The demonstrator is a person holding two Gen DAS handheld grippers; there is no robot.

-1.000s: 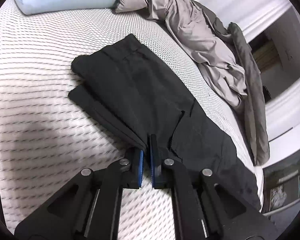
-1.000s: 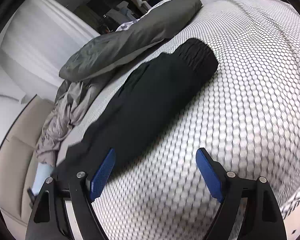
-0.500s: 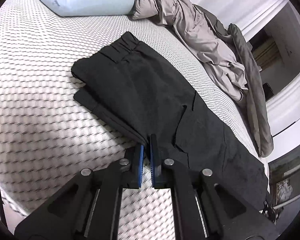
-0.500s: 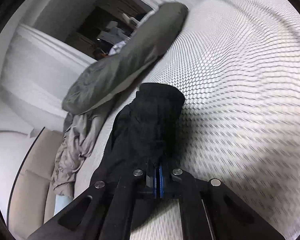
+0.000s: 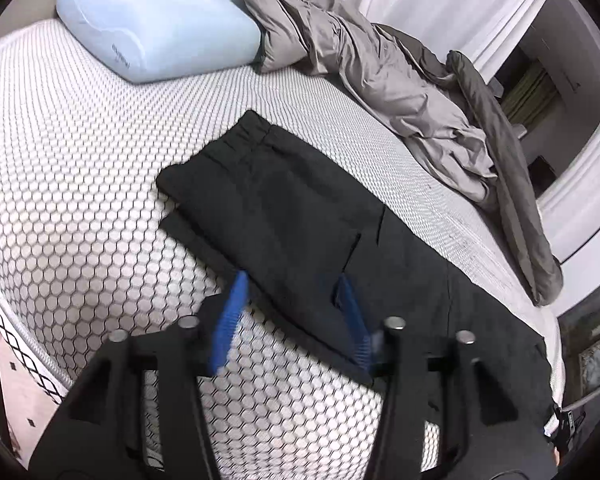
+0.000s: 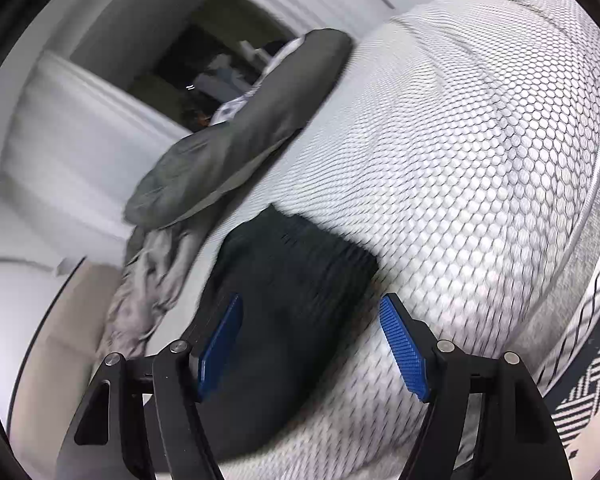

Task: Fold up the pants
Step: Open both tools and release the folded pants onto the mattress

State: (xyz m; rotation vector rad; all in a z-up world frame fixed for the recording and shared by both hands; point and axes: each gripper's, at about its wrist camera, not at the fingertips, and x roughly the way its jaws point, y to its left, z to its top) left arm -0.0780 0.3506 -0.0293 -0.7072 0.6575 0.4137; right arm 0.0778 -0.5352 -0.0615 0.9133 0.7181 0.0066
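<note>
The black pants (image 5: 300,216) lay flat on the mattress (image 5: 80,184), stretched lengthwise ahead of my left gripper (image 5: 292,312), with the gathered waistband at the far end and the cloth doubled so that one edge peeked out from under the other on the side to my gripper's left. My left gripper hung just over the near edge of the pants; its jaws were opening, the blue pads (image 5: 230,316) stood apart and pressed on nothing, though the dark cloth showed between them. Through the camera on my right gripper (image 6: 312,344) I saw the pants (image 6: 284,300) again, their ribbed end lying just beyond the fingers. Those jaws were opening as well, one blue pad over the cloth and the other over bare mattress (image 6: 480,160), neither squeezing anything, so both grippers had let go. Beyond the pants, ahead and to the right of my left gripper, a crumpled grey blanket (image 5: 380,76) trailed along the far side of the bed. A pale blue pillow (image 5: 156,36) sat well ahead and to the left, touching the blanket's end. From the right gripper, the blanket (image 6: 236,148) lay past the pants and off to the left, along the mattress edge.
</note>
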